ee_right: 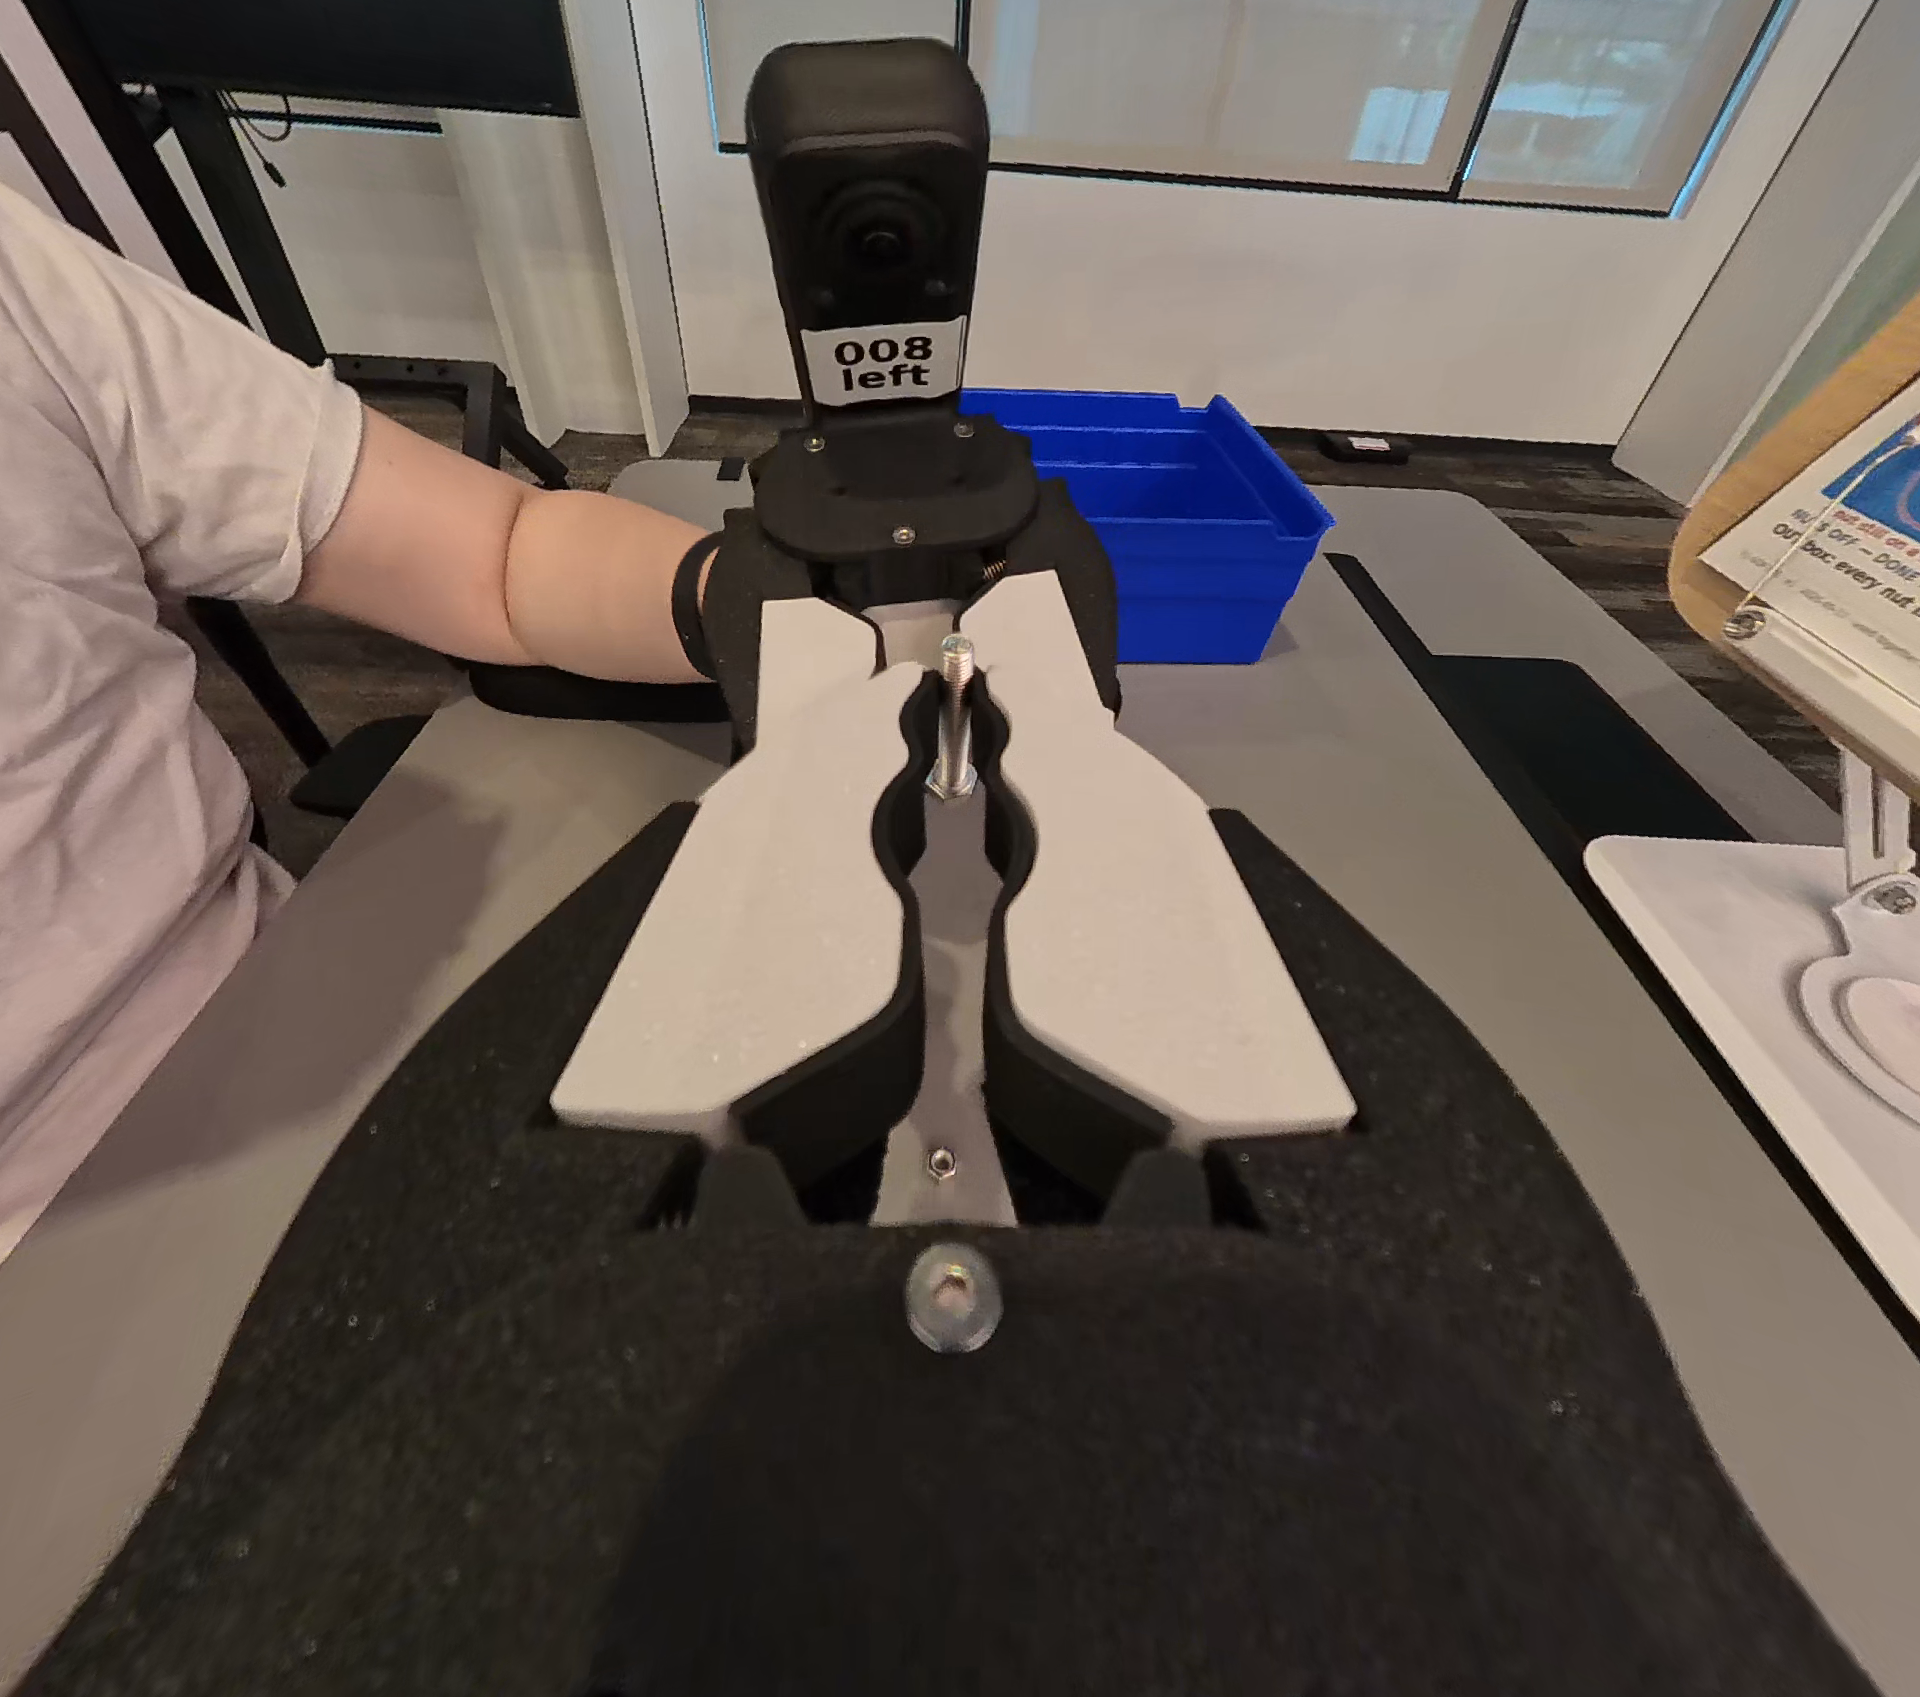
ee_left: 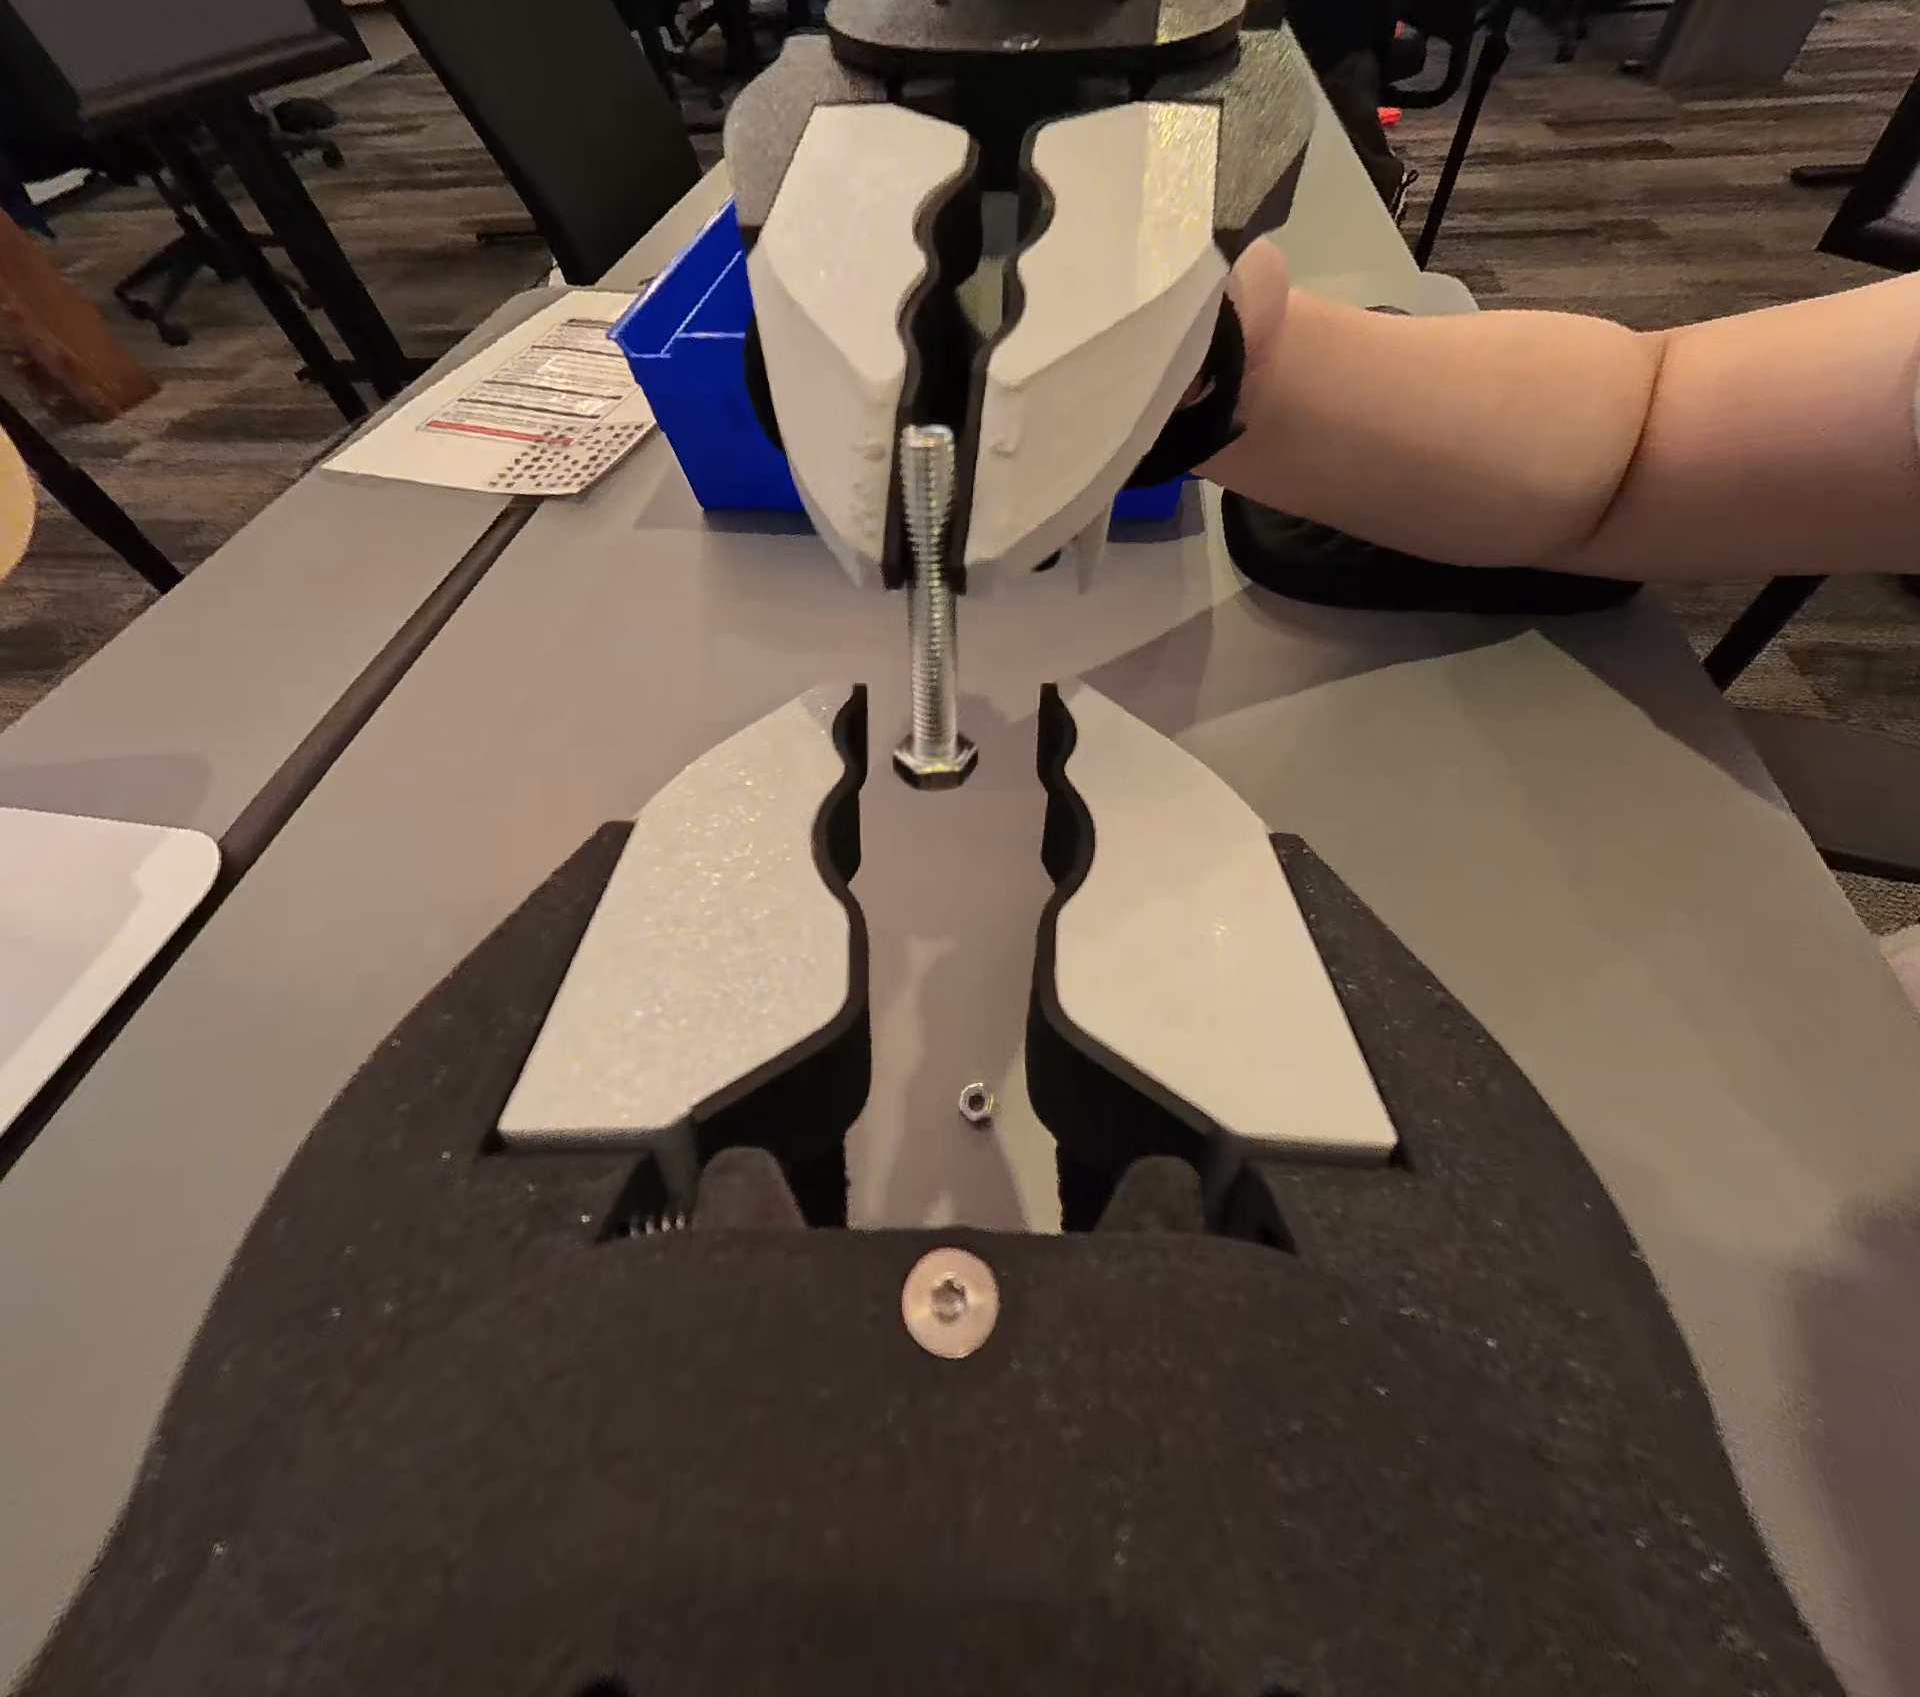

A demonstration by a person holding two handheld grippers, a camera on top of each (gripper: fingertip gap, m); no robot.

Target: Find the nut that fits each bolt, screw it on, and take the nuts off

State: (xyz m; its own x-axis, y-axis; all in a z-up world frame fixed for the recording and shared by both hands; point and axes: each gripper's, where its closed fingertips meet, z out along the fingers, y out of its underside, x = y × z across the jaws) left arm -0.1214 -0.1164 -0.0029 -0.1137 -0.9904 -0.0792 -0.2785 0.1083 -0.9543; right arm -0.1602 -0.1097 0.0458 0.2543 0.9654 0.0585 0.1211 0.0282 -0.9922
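The silvery bolt (ee_left: 930, 660) stands upright, threads up and hex head on or just above the table (ee_left: 623, 660) (hard to tell which), clenched in the right claw (ee_right: 954, 689), dead ahead of the released left claw (ee_left: 951, 702), whose small nut (ee_left: 975, 1102) lies behind its tips.

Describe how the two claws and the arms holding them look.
Both the left claw and the right claw have pale grey, wavy-edged fingers lined with black padding, on a black textured body with a silver screw. Each carries a black camera post with a white label bearing black print. The person wears a light short-sleeved shirt and a black strap at the wrist.
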